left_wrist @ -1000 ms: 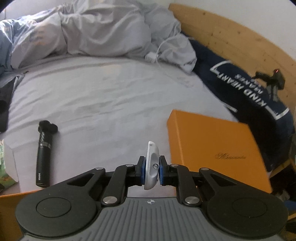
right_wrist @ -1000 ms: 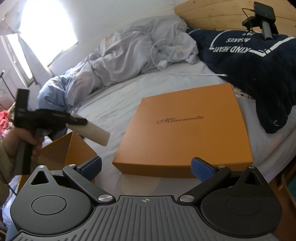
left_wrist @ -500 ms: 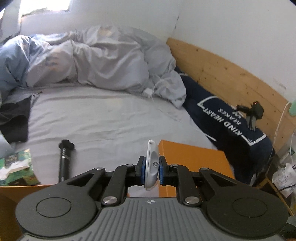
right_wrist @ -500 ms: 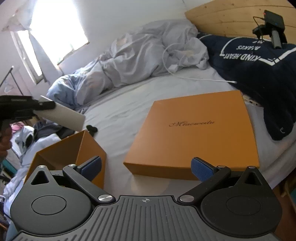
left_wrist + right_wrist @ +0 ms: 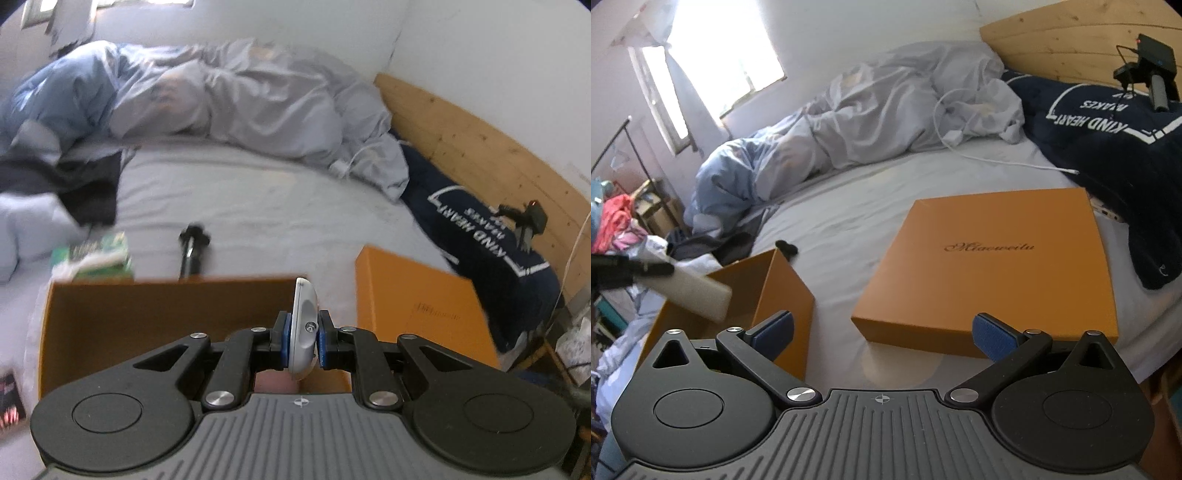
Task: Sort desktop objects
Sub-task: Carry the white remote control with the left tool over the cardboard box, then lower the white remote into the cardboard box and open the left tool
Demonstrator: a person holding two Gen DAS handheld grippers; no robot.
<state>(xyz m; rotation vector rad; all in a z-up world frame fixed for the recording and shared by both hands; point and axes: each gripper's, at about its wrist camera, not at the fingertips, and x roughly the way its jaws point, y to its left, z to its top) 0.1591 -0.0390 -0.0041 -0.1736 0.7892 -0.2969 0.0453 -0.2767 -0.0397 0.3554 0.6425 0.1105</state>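
Observation:
My left gripper (image 5: 302, 341) is shut on a flat white device (image 5: 303, 328), held edge-up over the open orange box (image 5: 110, 314). In the right wrist view the same white device (image 5: 698, 291) hangs above the open box (image 5: 783, 291) at the left. My right gripper (image 5: 882, 328) is open and empty, above the bed's near edge, between the open box and the orange lid (image 5: 993, 266). A black tripod handle (image 5: 190, 251) and a green packet (image 5: 99, 254) lie on the sheet beyond the box.
Crumpled grey bedding (image 5: 886, 118) fills the far side of the bed. A navy garment (image 5: 1115, 147) and a white cable (image 5: 997, 158) lie at the right by the wooden headboard (image 5: 480, 147). Clothes (image 5: 617, 225) pile at the far left.
My left gripper has pulled back and to the left with the white device, so it is now over the open orange box. The right gripper has stayed open and shifted only slightly.

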